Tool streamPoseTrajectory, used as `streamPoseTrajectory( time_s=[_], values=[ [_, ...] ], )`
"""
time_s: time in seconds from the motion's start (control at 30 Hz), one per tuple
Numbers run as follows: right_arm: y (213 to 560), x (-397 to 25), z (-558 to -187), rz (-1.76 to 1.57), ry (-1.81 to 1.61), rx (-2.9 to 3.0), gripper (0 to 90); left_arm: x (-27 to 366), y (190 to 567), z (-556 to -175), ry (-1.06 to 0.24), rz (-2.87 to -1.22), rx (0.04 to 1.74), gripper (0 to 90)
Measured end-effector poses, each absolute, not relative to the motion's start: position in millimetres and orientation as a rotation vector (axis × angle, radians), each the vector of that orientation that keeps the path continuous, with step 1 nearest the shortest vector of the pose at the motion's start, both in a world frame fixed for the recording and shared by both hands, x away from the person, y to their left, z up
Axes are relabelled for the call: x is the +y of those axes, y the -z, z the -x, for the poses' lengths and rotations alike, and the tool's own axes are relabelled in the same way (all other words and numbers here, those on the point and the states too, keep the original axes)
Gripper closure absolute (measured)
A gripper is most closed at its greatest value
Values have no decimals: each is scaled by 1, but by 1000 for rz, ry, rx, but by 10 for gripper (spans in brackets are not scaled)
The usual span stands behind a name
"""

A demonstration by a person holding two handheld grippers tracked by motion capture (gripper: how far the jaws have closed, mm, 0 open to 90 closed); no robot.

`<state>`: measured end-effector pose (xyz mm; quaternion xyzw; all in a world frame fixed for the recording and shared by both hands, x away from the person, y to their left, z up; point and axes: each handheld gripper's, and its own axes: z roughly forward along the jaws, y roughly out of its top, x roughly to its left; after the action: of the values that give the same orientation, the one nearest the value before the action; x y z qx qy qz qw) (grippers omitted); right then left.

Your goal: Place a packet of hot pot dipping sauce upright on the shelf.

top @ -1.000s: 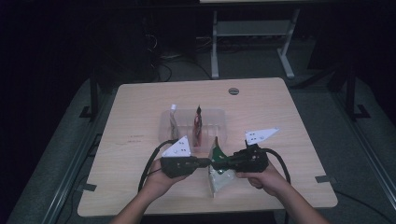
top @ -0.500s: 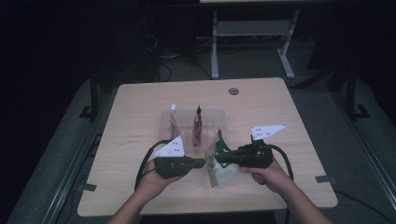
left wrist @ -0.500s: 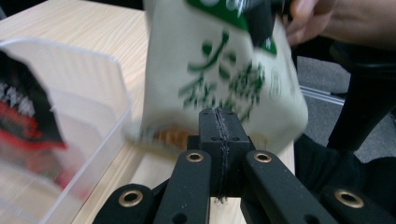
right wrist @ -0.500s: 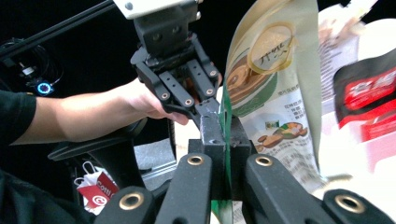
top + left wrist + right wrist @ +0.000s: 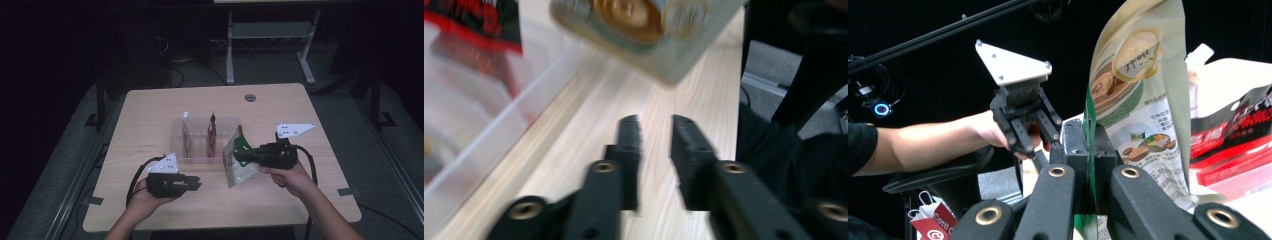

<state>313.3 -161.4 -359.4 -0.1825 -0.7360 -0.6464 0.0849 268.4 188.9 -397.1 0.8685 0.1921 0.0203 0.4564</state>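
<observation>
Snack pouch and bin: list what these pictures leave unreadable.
- Snack pouch: small print too tiny in the right gripper view; blurred and cut by the top edge in the left gripper view.
- Bin: packets inside too small in the high view, smeared in the left gripper view.

The pouch (image 5: 239, 161) is pale beige with a green edge and brown nut pictures. The bin (image 5: 226, 125) is clear plastic, holding a red-and-black packet (image 5: 212, 134). The table (image 5: 150, 110) is light wood grain. Both grippers' fingers (image 5: 630, 150) are black.
</observation>
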Motion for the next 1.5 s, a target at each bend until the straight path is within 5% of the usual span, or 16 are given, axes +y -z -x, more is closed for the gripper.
streamPoseTrajectory(
  time_s=[0.23, 0.63, 1.5],
  values=[
    [352, -164, -326, 566, 1964, -2188, 899, 210, 411, -264, -44, -2180, 578, 492],
    [344, -164, -350, 610, 1998, -2181, 899, 230, 430, -272, -66, -2200, 677, 290],
    [350, -150, -396, 742, 2053, -2155, 898, 228, 435, -272, -74, -2226, 684, 249]
  ],
)
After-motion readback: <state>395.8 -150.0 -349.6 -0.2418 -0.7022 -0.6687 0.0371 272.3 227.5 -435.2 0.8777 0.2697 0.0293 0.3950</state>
